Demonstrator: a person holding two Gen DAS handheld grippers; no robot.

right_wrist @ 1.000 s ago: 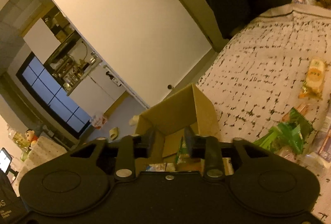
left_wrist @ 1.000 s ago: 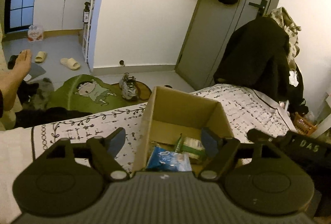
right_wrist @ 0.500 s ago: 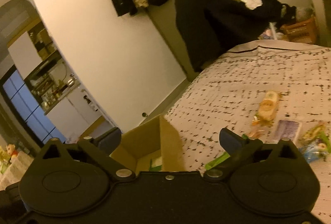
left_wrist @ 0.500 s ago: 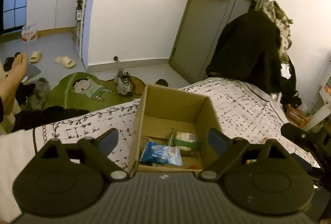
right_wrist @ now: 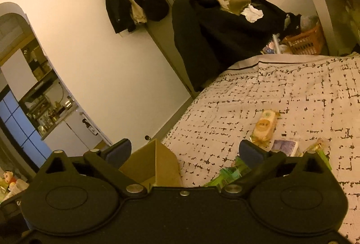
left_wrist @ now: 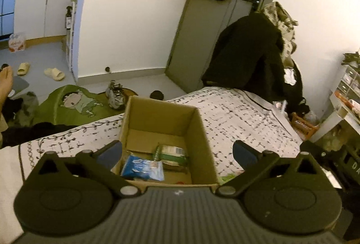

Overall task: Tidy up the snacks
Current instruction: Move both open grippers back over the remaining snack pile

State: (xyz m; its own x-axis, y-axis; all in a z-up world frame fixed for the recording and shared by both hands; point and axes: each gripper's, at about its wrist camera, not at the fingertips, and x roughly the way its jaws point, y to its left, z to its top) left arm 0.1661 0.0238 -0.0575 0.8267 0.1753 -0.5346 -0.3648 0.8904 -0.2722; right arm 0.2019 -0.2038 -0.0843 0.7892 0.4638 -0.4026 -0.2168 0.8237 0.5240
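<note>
While my left gripper (left_wrist: 176, 151) hangs over the cardboard box (left_wrist: 198, 131), its jaws are opening, a moment ago only part-spread, and nothing sits between them. Under that gap the box stands on the patterned bedspread (left_wrist: 243, 118), near its left edge. Inside lie a blue snack packet (left_wrist: 142, 167) on the left and a green-and-white packet (left_wrist: 172, 155) just beside it, touching or nearly so. I read this as a drop finished: both packets rest in the box with no pad on them.

My right gripper (right_wrist: 184, 150) had its jaws nearly together over the box a second back; now they stand spread wide and empty, and the view has swung from the box toward the open bed. Only a corner of the box (right_wrist: 155, 165) shows at its lower left. Further right on the bedspread (right_wrist: 315, 97) wait the loose snacks: a green wrapper (right_wrist: 231, 172) close under my right finger, a tan oblong bar (right_wrist: 264, 127) beyond it, a small purple packet (right_wrist: 284, 147) beside the bar, and a yellow-green one (right_wrist: 319, 148) at the far right, partly hidden.

So the box holds some snacks, several remain out, and the green wrapper looks the nearest next pick.
</note>
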